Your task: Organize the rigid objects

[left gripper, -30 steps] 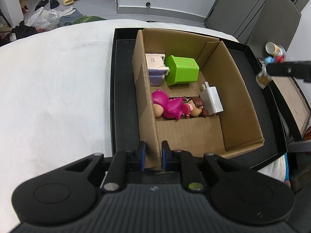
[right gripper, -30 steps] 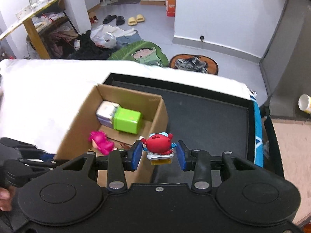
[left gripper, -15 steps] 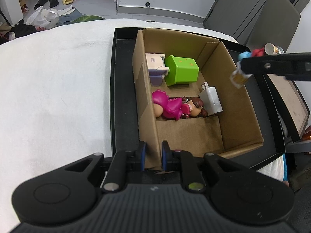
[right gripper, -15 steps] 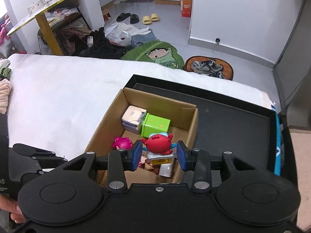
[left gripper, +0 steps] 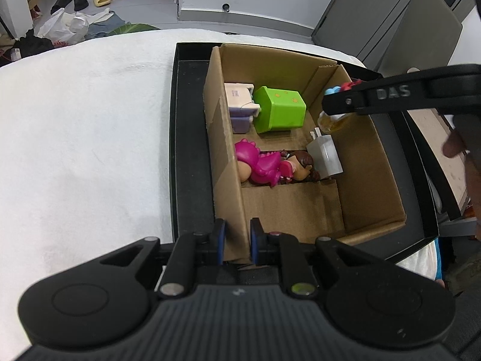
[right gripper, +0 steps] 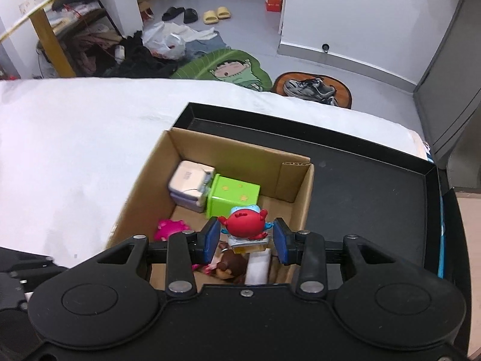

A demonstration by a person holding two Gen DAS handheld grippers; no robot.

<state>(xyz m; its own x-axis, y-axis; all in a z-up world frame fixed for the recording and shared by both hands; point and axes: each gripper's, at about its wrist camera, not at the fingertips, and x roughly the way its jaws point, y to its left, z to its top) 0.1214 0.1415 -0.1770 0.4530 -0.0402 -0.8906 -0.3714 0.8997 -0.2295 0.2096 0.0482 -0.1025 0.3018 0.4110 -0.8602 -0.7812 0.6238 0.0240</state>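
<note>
Right wrist view: grey floor with slippers point(right gripper: 215, 15), a cartoon mat point(right gripper: 231, 70), sneakers point(right gripper: 311, 88) and a clothes pile beside a wooden table point(right gripper: 45, 15). White cloth surface point(right gripper: 75, 138) fills the foreground; a shallow black tray point(right gripper: 369, 198) sits on it. Open cardboard box point(right gripper: 240, 150) stands in the tray's left part.

Box contents, far end: pale lilac-white case point(left gripper: 239, 105) touching a green cube point(left gripper: 279, 109). Middle: pink dinosaur figure point(left gripper: 261, 165) lying beside a brown-haired doll point(left gripper: 302, 165), white charger point(left gripper: 324, 156) touching the doll on its right.

Left gripper point(left gripper: 236, 240): jaws narrowed onto the box's near-left wall, a blue pad on each face of the cardboard, pinching it at the corner.

Right gripper point(right gripper: 245, 237): reaches in from the right, fingers level over the box's right-hand interior, above the charger. Jaws closed on a red crab figure point(right gripper: 245, 224) with blue trim on a clear yellowish base; pads press its two sides. Figure hangs clear of the box floor. Part of the person's right hand point(left gripper: 463, 150) shows at the left view's right edge.
</note>
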